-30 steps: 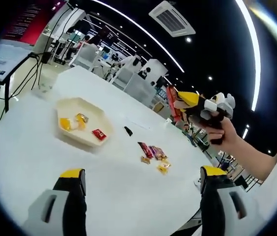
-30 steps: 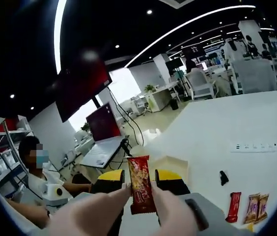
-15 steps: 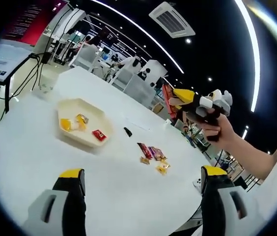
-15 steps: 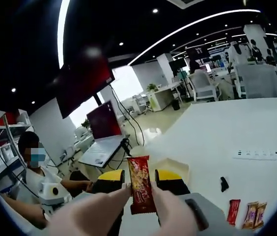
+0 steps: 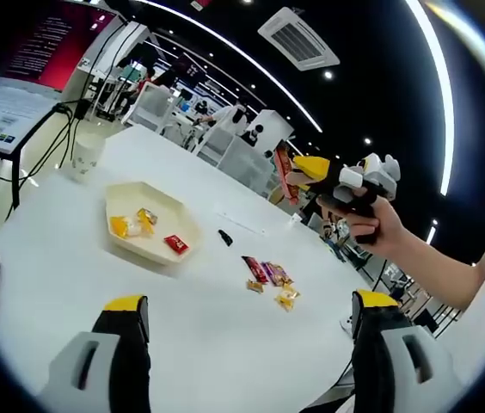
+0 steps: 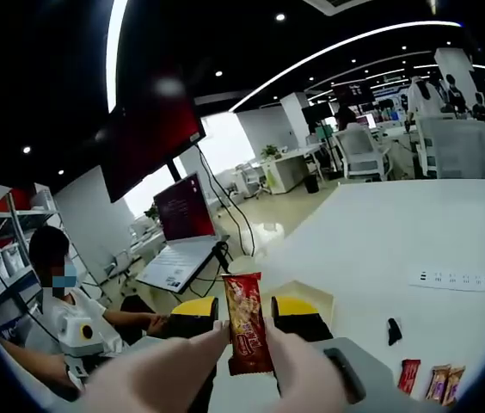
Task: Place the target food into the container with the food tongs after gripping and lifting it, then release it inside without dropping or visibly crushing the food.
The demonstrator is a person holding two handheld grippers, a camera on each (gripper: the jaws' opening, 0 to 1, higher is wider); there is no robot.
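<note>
In the right gripper view, my right gripper (image 6: 248, 337) is shut on a red snack packet (image 6: 243, 317) and holds it upright in the air. The cream tray (image 6: 315, 298) peeks out just behind the packet. In the left gripper view, the same right gripper (image 5: 301, 168) is held by a hand high above the table, with the red packet (image 5: 283, 163) sticking out of its yellow tips. It hangs to the right of the cream hexagonal tray (image 5: 125, 202), which holds yellow and red snacks. My left gripper (image 5: 251, 337) stands open and holds nothing, low over the near table.
Several loose snack packets (image 5: 268, 277) lie on the white table (image 5: 53, 275), with a small black object (image 5: 225, 237) beside the tray. A paper cup (image 5: 86, 157) stands at the far left. A power strip (image 6: 453, 280), a laptop (image 6: 182, 256) and a seated person (image 6: 53, 323) are nearby.
The right gripper has carried the red packet a little leftward, toward the tray, still raised. Both views have shifted slightly with the hands. The left gripper stays open.
</note>
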